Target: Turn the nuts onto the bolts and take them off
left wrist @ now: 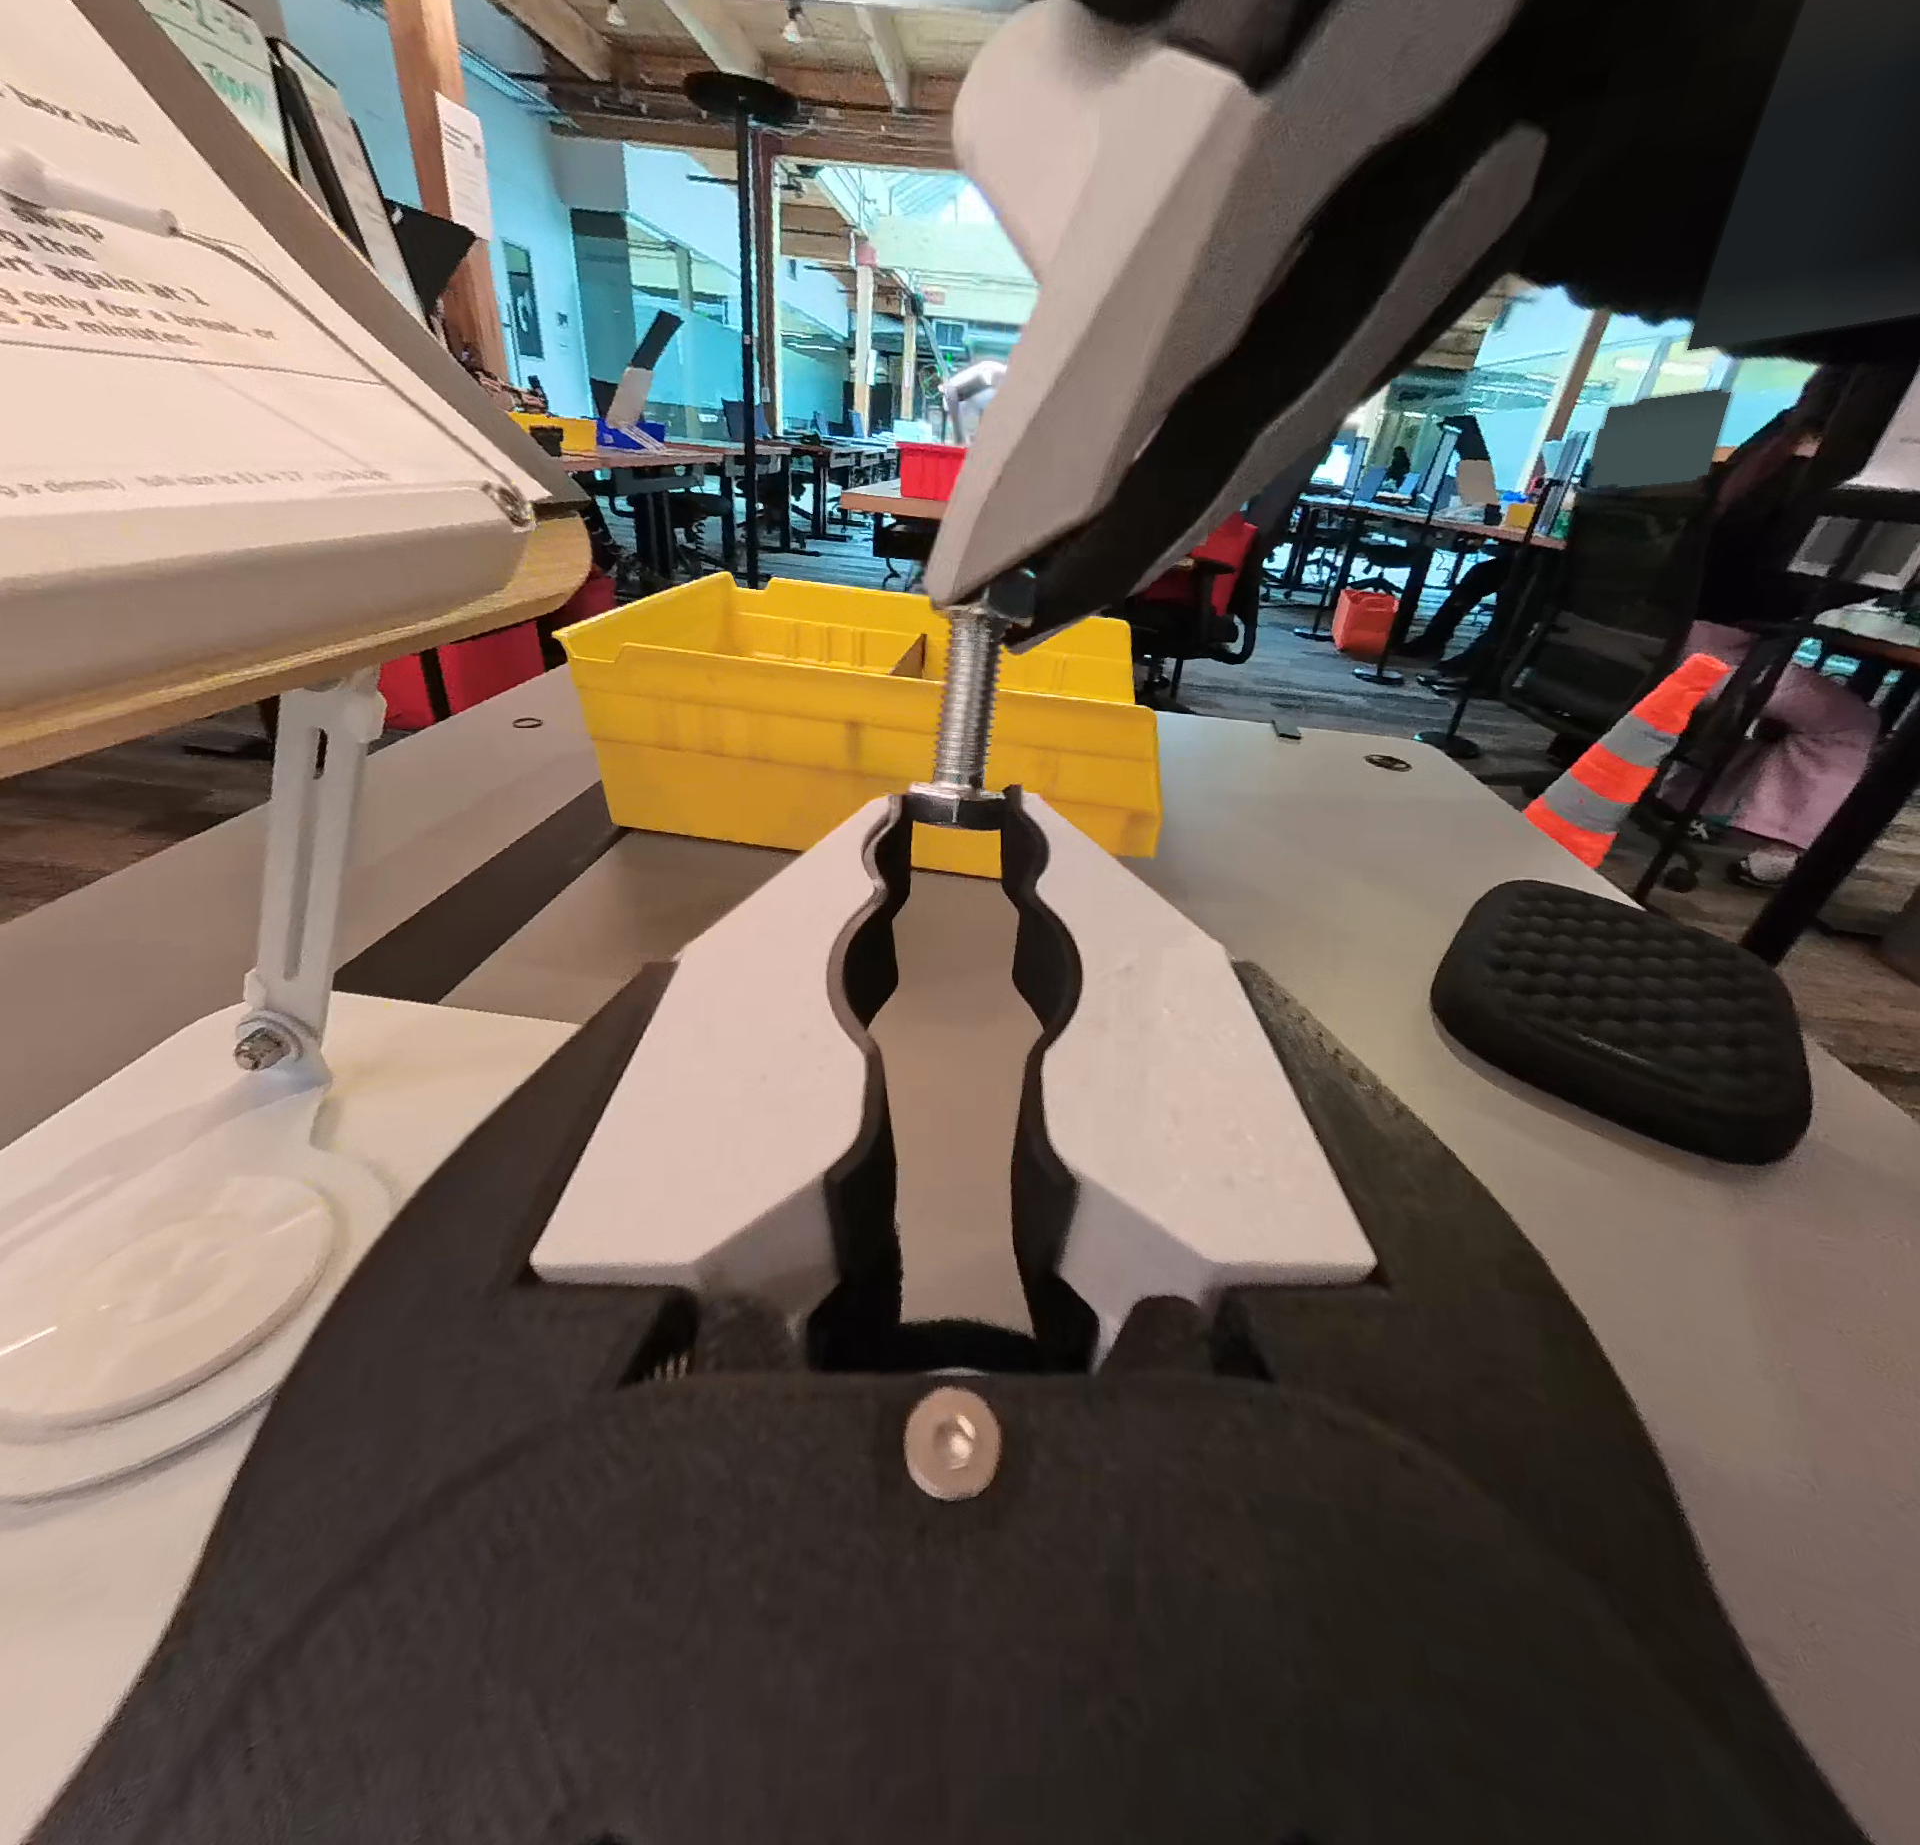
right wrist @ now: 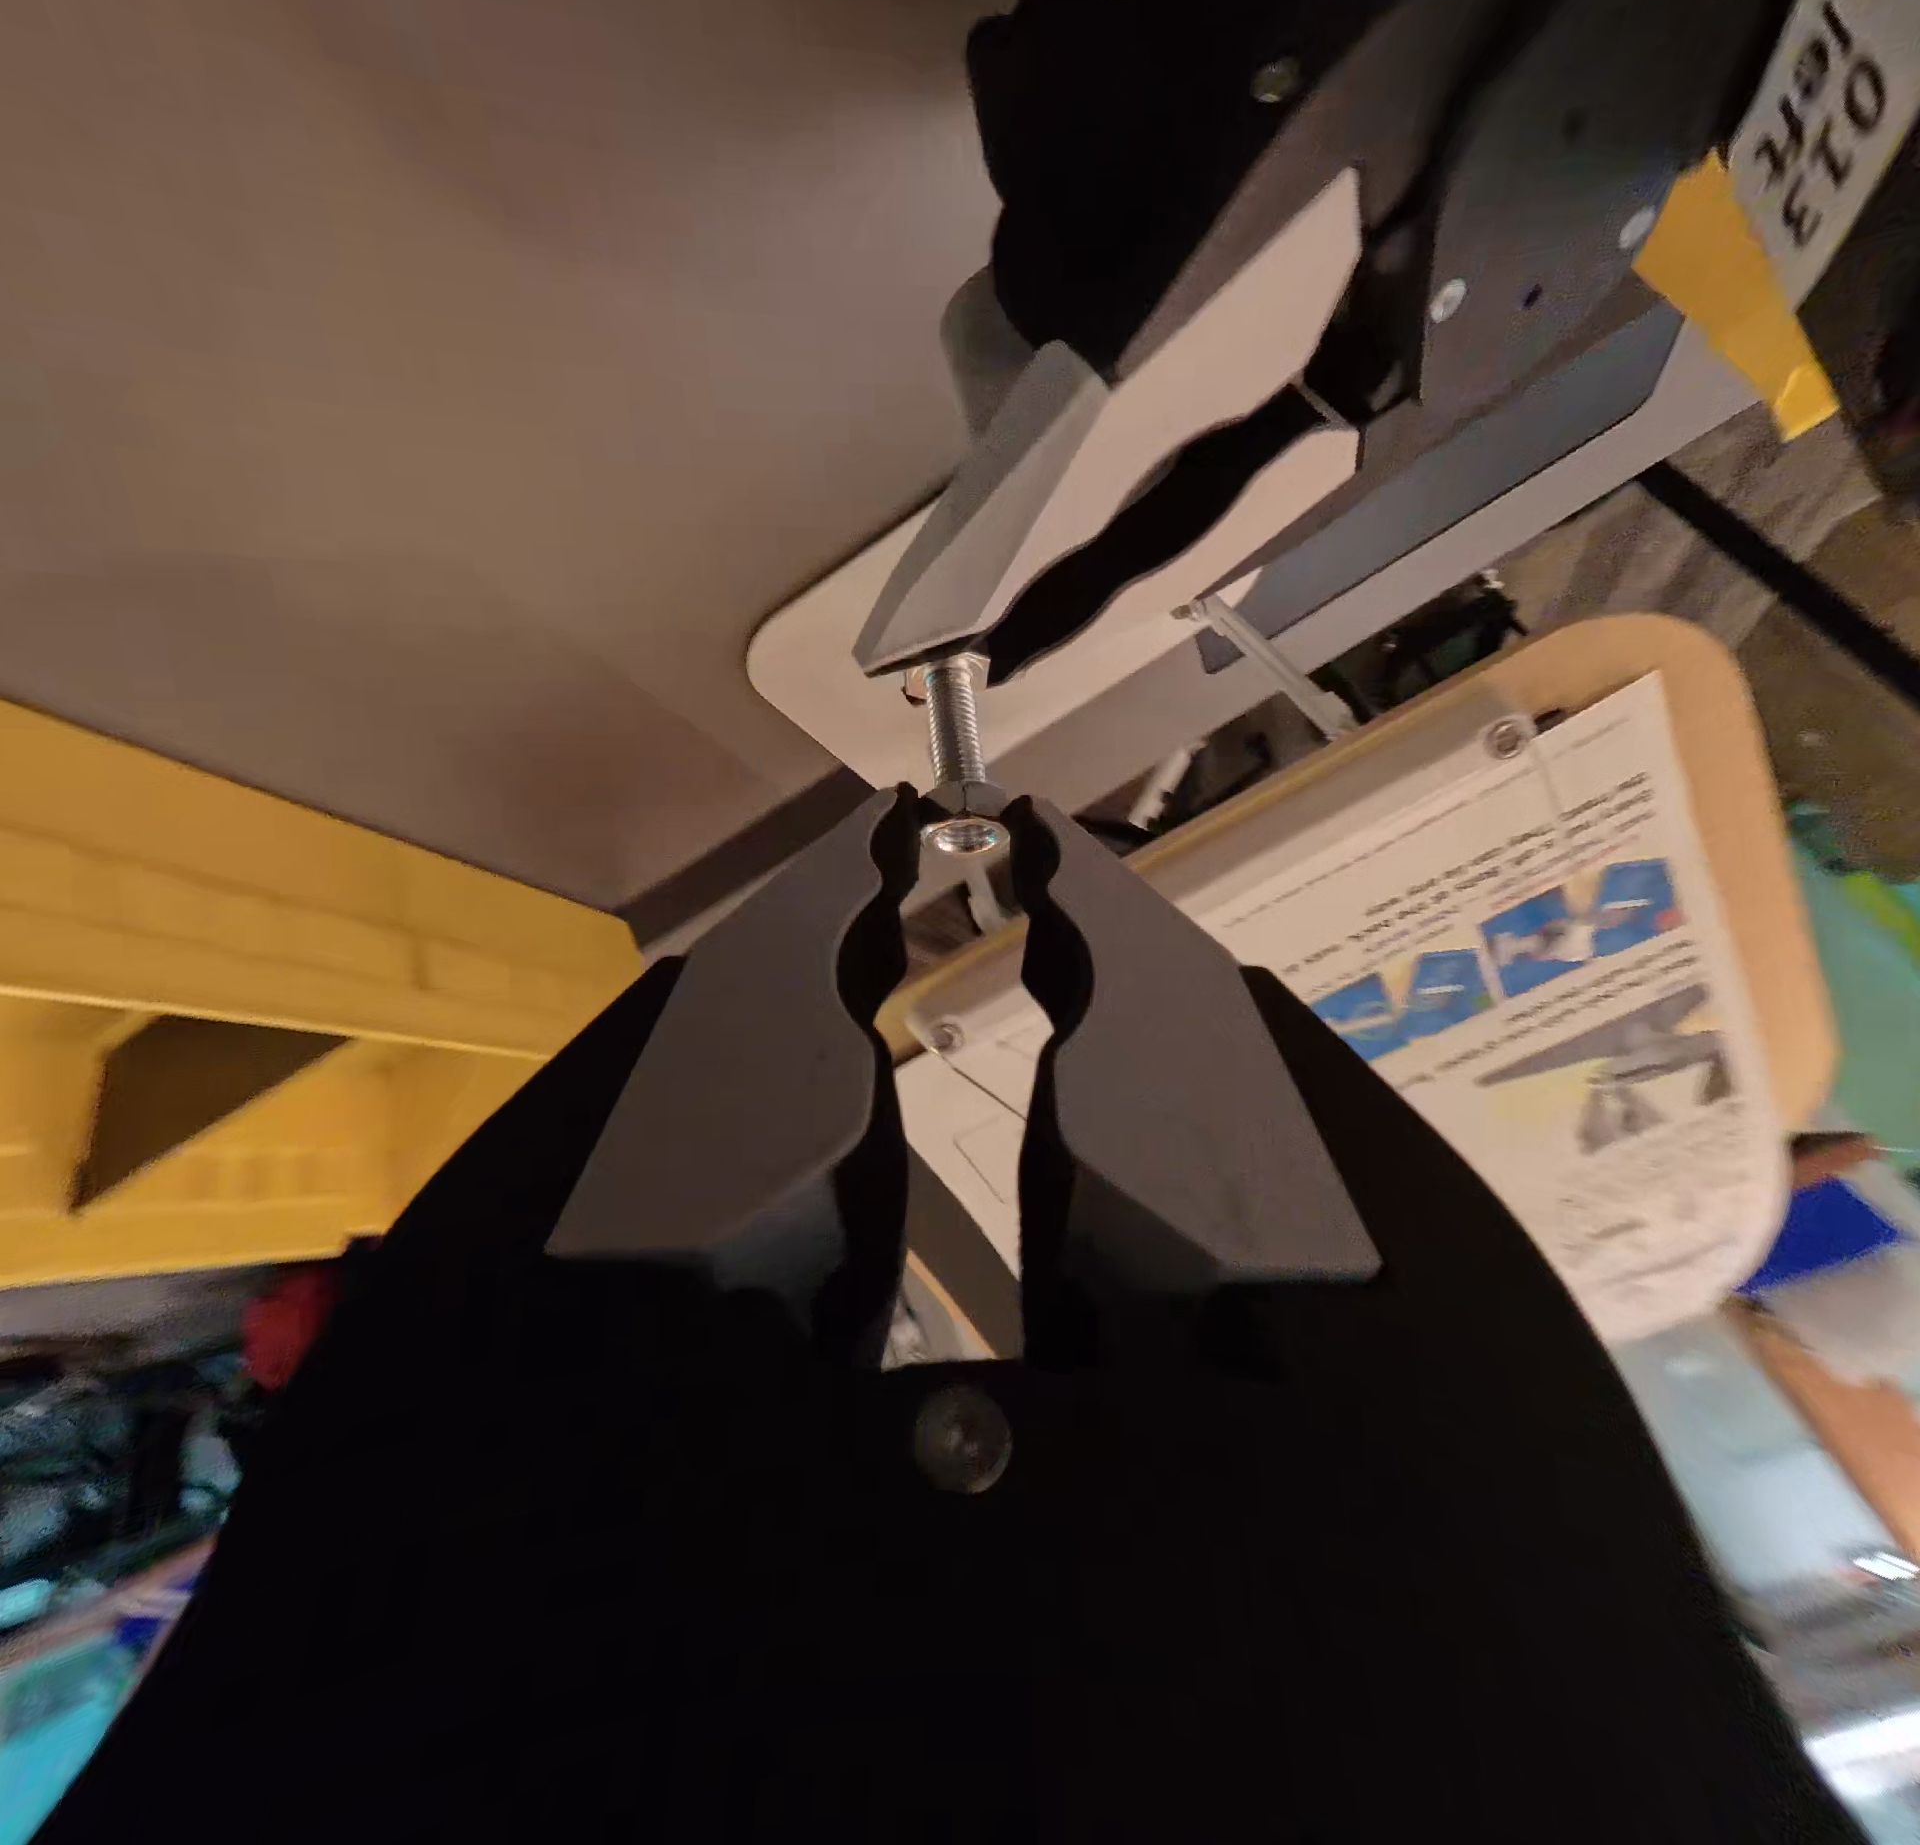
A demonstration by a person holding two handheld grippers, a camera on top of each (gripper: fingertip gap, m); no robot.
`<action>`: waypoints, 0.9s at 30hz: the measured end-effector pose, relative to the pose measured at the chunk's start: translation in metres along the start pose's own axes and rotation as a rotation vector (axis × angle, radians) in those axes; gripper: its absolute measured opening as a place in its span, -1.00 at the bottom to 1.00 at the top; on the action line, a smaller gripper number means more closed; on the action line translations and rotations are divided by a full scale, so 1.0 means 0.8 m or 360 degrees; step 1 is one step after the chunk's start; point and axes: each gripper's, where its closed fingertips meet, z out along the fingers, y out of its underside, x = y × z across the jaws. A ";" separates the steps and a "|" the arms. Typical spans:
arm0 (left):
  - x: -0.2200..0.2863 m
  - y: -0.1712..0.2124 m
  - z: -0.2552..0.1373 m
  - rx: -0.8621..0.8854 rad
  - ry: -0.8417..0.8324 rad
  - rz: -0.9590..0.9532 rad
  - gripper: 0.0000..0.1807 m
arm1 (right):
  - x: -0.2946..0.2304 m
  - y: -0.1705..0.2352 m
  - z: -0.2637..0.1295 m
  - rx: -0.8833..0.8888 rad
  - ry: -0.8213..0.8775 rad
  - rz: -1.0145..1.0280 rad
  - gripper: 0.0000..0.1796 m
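Item: left gripper, white fingers with black wavy inner pads, clenched at its tips on the hex head of a silver bolt; the bolt stands upright above the fingertips, its threaded shank bare between the two tools, held in the air over the grey table. Item: right gripper, reaching down from the upper right in the left wrist view, its tips clamped on a silver nut seated at the far end of the bolt; in the right wrist view the nut's threaded bore faces the camera and the shank runs straight on to the other gripper's tips. Item: yellow bin, open-topped with an inner divider, resting on the table just behind the bolt. Item: black textured pad, lying on the table at right, well apart from the grippers. Item: instruction board, printed sheet under clear cover, tilted on a white stand with a round base at left. Item: orange traffic cone with grey bands, on the floor beyond the table's right edge. Background: open workspace with desks and chairs, out of reach.
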 end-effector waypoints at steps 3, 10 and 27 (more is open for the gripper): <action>0.004 -0.001 -0.002 0.0001 0.0050 -0.0019 -0.83 | 0.001 -0.002 -0.002 -0.0087 0.0091 -0.0160 -0.83; 0.014 -0.004 -0.003 0.0017 0.0150 -0.0064 -0.83 | -0.001 -0.006 -0.010 -0.0143 0.0207 -0.0288 -0.83; 0.016 0.006 -0.001 -0.0065 0.0148 -0.0013 -0.83 | -0.005 -0.010 -0.005 -0.0190 0.0125 -0.0367 -0.83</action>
